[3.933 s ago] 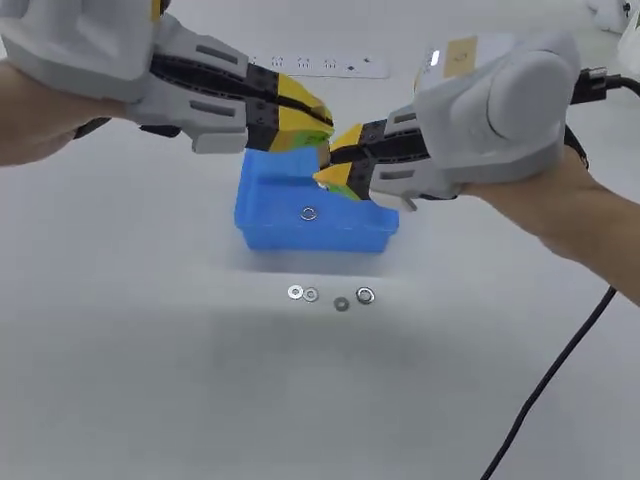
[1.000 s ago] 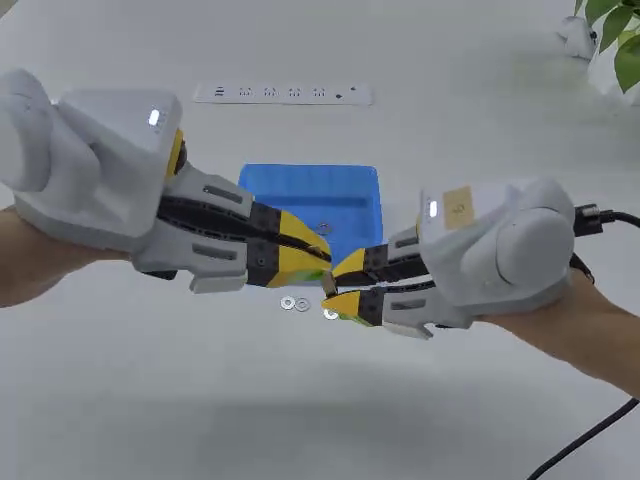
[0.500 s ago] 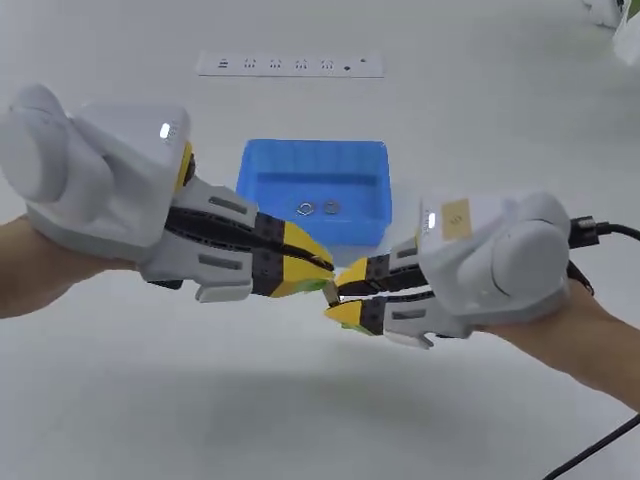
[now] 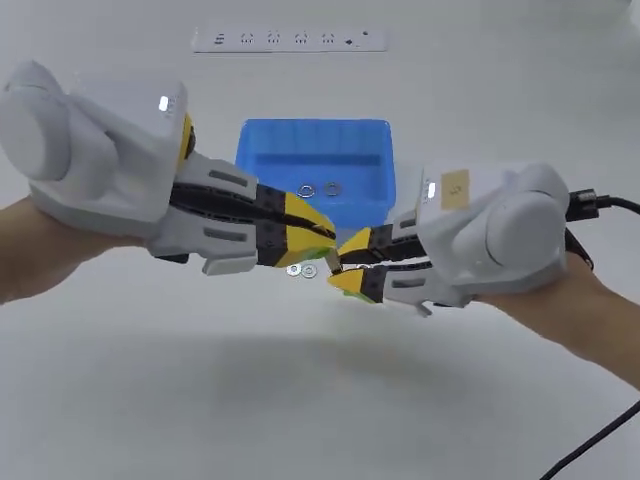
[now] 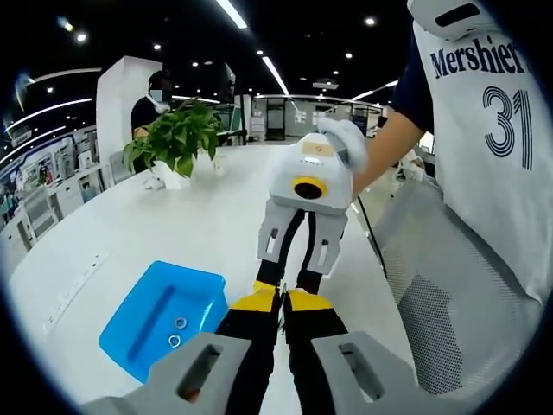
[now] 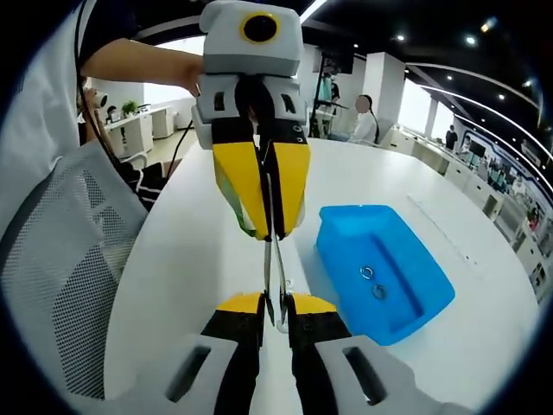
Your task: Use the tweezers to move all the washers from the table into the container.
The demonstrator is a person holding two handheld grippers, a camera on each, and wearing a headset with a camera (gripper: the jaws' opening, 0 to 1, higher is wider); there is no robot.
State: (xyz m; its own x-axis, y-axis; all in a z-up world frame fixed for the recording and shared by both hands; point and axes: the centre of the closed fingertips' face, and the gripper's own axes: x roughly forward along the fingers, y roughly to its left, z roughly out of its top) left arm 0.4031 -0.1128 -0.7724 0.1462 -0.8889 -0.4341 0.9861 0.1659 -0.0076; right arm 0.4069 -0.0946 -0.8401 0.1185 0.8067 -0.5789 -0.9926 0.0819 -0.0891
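Between the two sets of yellow jaws, two washers lay flat on the white table, near the front wall of the blue container. Two more washers rested on the container's floor. Others may have lain hidden under the grippers.

The washers looked like thin, hard metal rings, very light and probably slippery on the smooth top. They would likely skate away if nudged sideways. The best hold seemed to be across the ring's band, one tip through the hole and one outside, or under a tilted edge.

The left gripper had its jaws pressed together on the tweezers, apparently on their upper part. The right gripper faced it with its jaws drawn nearly together. The tweezers' slim arms ran down between those jaws, so it appeared to be pinching them too. Whether the tweezer tips touched a washer could not be told, since the jaws covered them.
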